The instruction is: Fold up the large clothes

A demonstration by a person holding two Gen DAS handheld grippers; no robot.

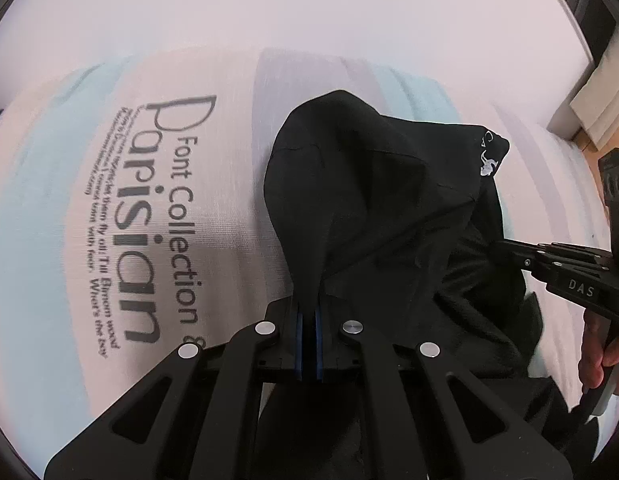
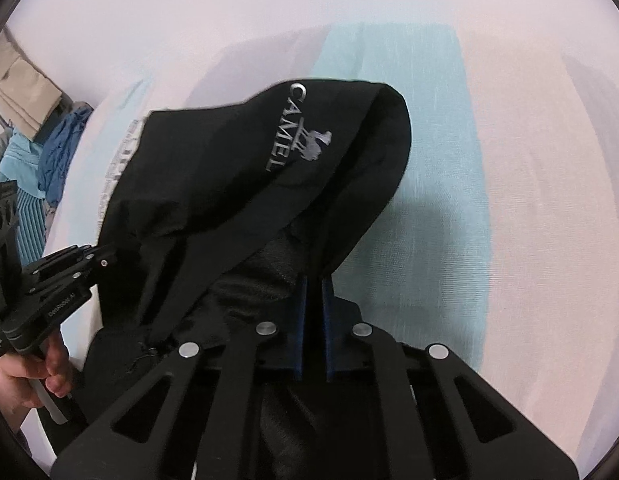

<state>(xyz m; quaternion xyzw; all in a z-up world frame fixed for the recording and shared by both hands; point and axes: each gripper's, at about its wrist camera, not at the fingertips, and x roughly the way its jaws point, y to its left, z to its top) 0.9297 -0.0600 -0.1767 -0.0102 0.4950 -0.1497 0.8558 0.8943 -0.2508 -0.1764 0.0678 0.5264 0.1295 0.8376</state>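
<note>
A black garment (image 1: 373,200) is held bunched above a bedsheet (image 1: 109,200) printed "Parisian". The left gripper (image 1: 308,316) is pinched closed on a fold of the garment, and the right gripper (image 2: 314,292) is likewise clamped on it. Wide bare sheet is seen beyond the garment's far edge. Only the right wrist view shows the "CAMEL" logo (image 2: 297,128) in full, and what is possibly a pile of blue clothes (image 2: 49,160) left of the garment.
</note>
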